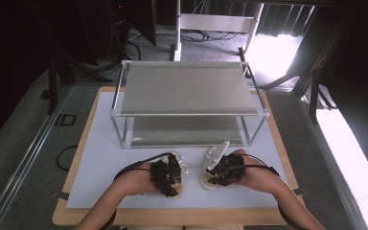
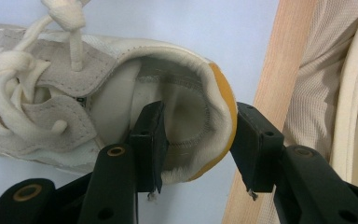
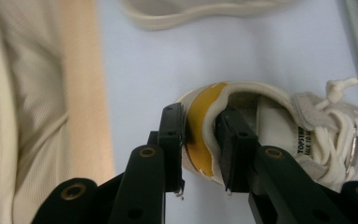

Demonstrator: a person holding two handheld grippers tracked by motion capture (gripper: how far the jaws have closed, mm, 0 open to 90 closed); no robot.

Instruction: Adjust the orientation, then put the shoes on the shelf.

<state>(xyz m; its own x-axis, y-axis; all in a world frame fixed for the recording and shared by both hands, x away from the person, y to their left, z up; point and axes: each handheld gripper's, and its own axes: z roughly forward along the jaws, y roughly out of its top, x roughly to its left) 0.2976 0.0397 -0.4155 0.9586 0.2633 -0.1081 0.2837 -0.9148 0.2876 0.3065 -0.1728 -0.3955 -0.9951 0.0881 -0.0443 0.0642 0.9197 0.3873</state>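
Two cream shoes sit low in the high view, left (image 1: 175, 175) and right (image 1: 212, 176), on one white mat (image 1: 100, 163). The left gripper (image 2: 199, 147) straddles its shoe's heel, jaws partly apart (outer jaw just clear). The right gripper (image 3: 200, 142) pinches its shoe's heel collar. One rack (image 1: 187, 103) stands above.

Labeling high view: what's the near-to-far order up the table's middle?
Wooden table edge → white mat → the two shoes, left shoe and right shoe → wire shelf rack.
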